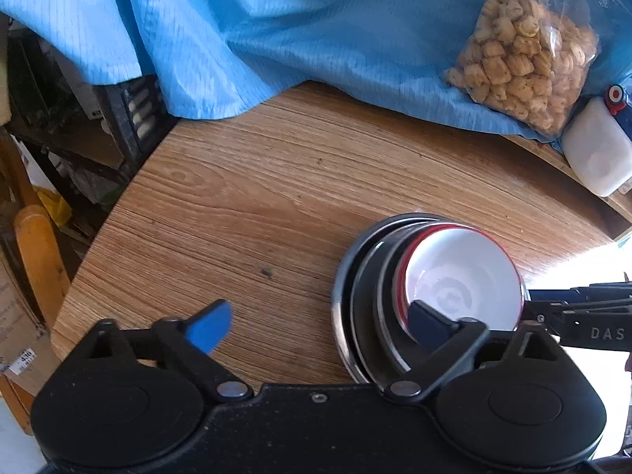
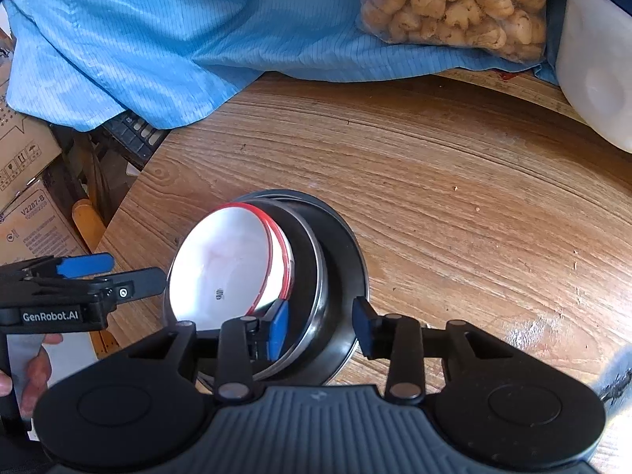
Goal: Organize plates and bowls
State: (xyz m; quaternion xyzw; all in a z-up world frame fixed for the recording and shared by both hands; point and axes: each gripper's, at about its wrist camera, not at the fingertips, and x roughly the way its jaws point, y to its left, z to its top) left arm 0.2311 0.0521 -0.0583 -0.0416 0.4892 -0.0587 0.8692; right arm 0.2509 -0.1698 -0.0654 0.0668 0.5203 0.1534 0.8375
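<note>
Nesting the dishes is nearly settled: the white bowl with the red rim [image 2: 233, 264] leans tilted inside the steel bowls [image 2: 316, 276], all stacked on the dark plate [image 2: 351, 249] near the tabletop [image 1: 256, 181] edge. We judge the step in hand is seating that white bowl flat. Our right gripper [image 2: 322, 328] has its fingers narrow but not closed, straddling the steel rim; we should ease the tilt down gently, not shove the stack. Our left gripper [image 1: 316, 328] stands wide, one finger [image 1: 428, 322] over the white bowl, holding nothing. Readable writing: "GenRobot.AI" on the left gripper body, "DAS" on the right one, "V2287-B" on a cardboard box [image 2: 31, 221]; the mark inside the bowl is too small to read.
</note>
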